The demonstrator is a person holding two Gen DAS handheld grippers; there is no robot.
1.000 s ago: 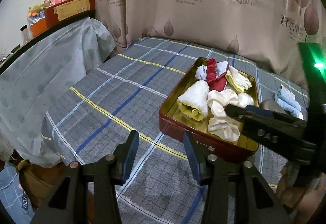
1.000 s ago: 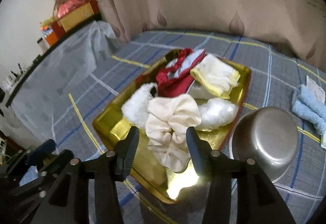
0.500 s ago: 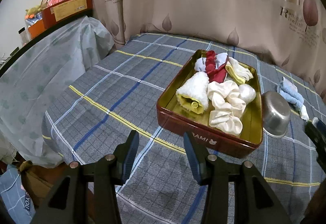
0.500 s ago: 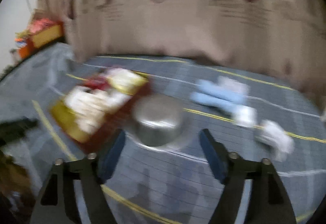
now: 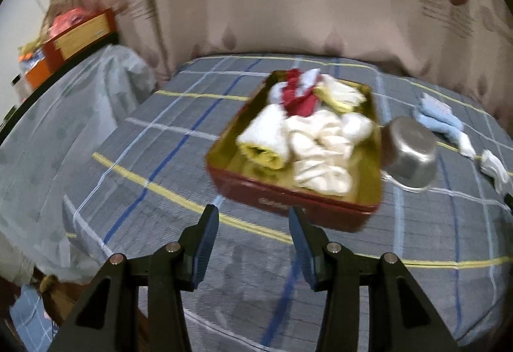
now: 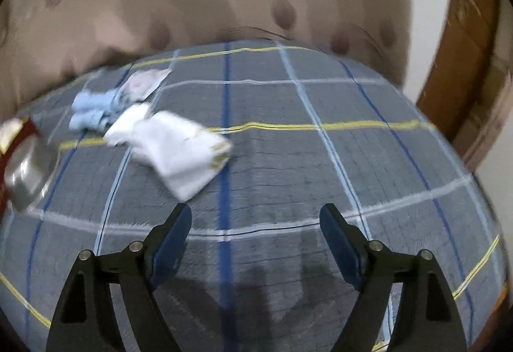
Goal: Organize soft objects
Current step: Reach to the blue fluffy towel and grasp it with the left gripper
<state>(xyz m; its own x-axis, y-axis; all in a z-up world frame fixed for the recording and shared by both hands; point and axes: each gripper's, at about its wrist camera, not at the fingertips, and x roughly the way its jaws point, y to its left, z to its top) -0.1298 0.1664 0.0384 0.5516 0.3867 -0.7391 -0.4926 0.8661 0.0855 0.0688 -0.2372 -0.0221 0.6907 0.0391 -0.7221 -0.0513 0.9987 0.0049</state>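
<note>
1. The desk [image 6: 288, 159], under a checked cloth, carries a red tray [image 5: 288, 201] already filled with rolled soft items.
2. A white cloth [image 6: 179, 150] lies loose, ahead and left of the right hand-held gripper [image 6: 256, 223]; its long axis runs diagonally.
3. Right hand-held gripper: jaws wide, empty, judged nearer.
4. Left hand-held gripper [image 5: 254, 223]: jaws parted, empty, facing the tray.

Left wrist faces the tray [image 5: 243, 156]; right wrist looks further right; both catch the steel bowl [image 5: 412, 156]
</note>
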